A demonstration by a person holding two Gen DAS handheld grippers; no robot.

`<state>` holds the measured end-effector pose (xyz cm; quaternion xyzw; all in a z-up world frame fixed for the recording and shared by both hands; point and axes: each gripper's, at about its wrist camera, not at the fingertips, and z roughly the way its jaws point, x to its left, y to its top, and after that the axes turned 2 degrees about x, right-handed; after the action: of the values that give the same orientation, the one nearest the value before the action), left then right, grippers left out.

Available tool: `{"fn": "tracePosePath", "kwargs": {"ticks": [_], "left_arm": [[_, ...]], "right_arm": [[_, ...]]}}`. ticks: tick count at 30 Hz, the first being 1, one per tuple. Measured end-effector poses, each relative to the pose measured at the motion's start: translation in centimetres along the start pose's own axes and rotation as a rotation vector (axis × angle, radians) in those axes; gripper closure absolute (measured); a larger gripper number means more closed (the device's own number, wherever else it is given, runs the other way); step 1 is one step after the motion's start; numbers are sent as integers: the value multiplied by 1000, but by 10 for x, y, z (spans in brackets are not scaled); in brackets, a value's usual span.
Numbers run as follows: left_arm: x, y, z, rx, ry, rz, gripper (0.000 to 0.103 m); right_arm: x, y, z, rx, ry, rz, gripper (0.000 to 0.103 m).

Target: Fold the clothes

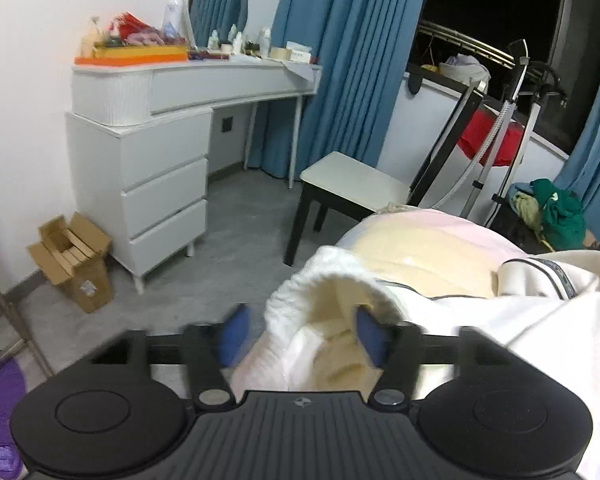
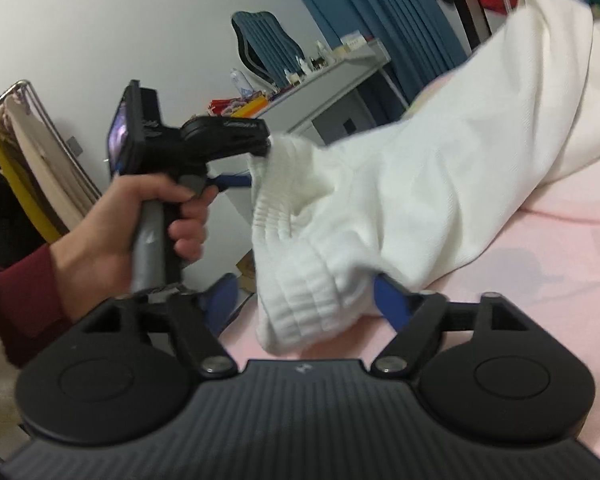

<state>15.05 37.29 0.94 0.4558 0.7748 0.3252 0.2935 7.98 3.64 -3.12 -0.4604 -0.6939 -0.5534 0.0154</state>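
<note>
A white garment (image 1: 500,340) with a ribbed, elasticated hem (image 1: 300,292) lies on pink and cream bedding (image 1: 420,240). In the left wrist view my left gripper (image 1: 302,336) stands open, its blue pads (image 1: 234,336) on either side of the hem, the left pad clear of the cloth. In the right wrist view the garment (image 2: 440,168) stretches away to the upper right over the pink sheet (image 2: 540,280). My right gripper (image 2: 305,300) is open too, the ribbed hem (image 2: 300,280) bunched loosely between its blue pads (image 2: 390,300). A hand (image 2: 152,216) in a dark red sleeve holds the left gripper (image 2: 256,164) at the hem's far edge.
A white dressing table (image 1: 140,160) with drawers stands at the left, a cardboard box (image 1: 76,264) by its foot. A dark-legged stool (image 1: 352,184) stands beside the bed. Blue curtains (image 1: 340,60), a garment steamer stand (image 1: 512,120) and green clothes (image 1: 560,212) are behind. A clothes rack (image 2: 28,176) is at the left.
</note>
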Motion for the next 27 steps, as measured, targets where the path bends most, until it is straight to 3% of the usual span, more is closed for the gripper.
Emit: {"fn": "tracePosePath", "kwargs": {"ticks": [2, 8, 16, 22, 27], "left_arm": [[2, -7, -24, -24, 26, 2, 19], [-29, -35, -108, -109, -55, 60, 18], [-133, -84, -187, -169, -225, 182, 18], [-201, -127, -207, -196, -342, 218, 18], [-234, -163, -182, -221, -358, 287, 18]], "right_arm": [[5, -1, -12, -8, -17, -21, 23], [8, 24, -63, -87, -100, -76, 23], [-18, 64, -167, -243, -289, -187, 23], [-60, 80, -222, -314, -456, -229, 23], [-103, 68, -238, -336, -526, -193, 23]]}}
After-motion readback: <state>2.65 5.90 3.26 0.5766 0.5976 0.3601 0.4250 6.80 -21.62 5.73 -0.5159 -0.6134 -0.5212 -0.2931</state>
